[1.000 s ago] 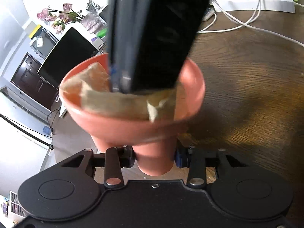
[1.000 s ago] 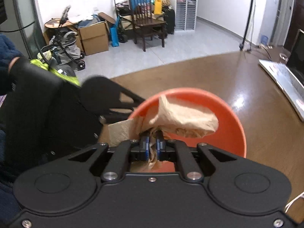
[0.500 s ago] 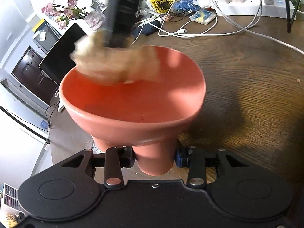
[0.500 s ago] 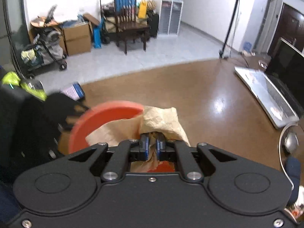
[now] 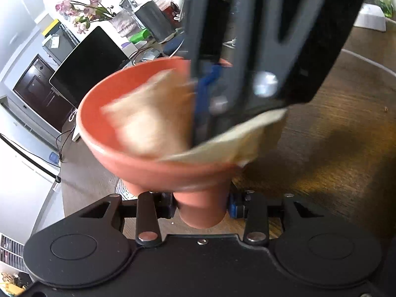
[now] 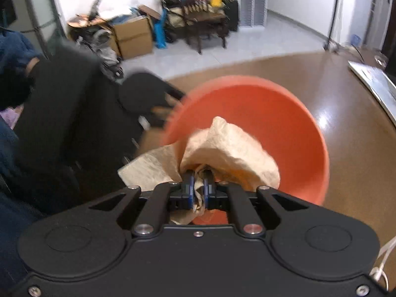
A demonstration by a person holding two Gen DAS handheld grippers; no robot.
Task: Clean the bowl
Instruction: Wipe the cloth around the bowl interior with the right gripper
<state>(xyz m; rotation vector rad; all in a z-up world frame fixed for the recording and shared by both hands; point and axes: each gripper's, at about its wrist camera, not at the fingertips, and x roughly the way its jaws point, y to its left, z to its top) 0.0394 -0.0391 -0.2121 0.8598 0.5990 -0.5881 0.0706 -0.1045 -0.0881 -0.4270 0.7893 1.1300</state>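
The bowl (image 5: 128, 158) interior is largely hidden by the blurred paper towel (image 5: 148, 118) and right gripper (image 5: 205, 104), itself cut off at the top edge.

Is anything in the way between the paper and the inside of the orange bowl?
Nothing visible. The right tool is shut on the paper, which already sits inside the bowl. The left tool grips the bowl's base.
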